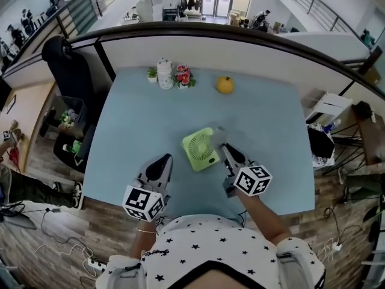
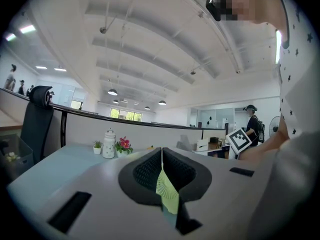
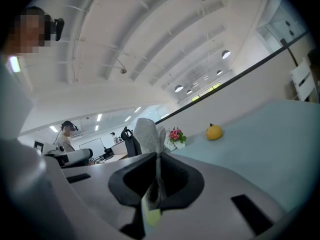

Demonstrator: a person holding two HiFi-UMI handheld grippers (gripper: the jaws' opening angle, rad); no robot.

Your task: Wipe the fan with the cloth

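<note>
Between the jaws of the right gripper (image 1: 225, 151) (image 3: 158, 164), a grey cloth (image 1: 219, 135) (image 3: 147, 134) is being pinched, its free end sticking out past the tips. Just left of those jaws, the green fan (image 1: 200, 150) (image 2: 167, 189) (image 3: 151, 216) is lying on the light blue desk (image 1: 138, 119). The cloth is sitting at the fan's right edge, but contact cannot be confirmed. The left gripper (image 1: 161, 163) (image 2: 161, 156) is keeping its jaws pressed together on nothing, with the fan lying near their right side but apart. Far beyond both sets of jaws, along the desk's far edge, a small potted plant (image 1: 152, 73), a white jar (image 1: 165, 74), flowers (image 1: 183, 76) and an orange fruit (image 1: 225, 84) (image 3: 214, 132) are standing.
</note>
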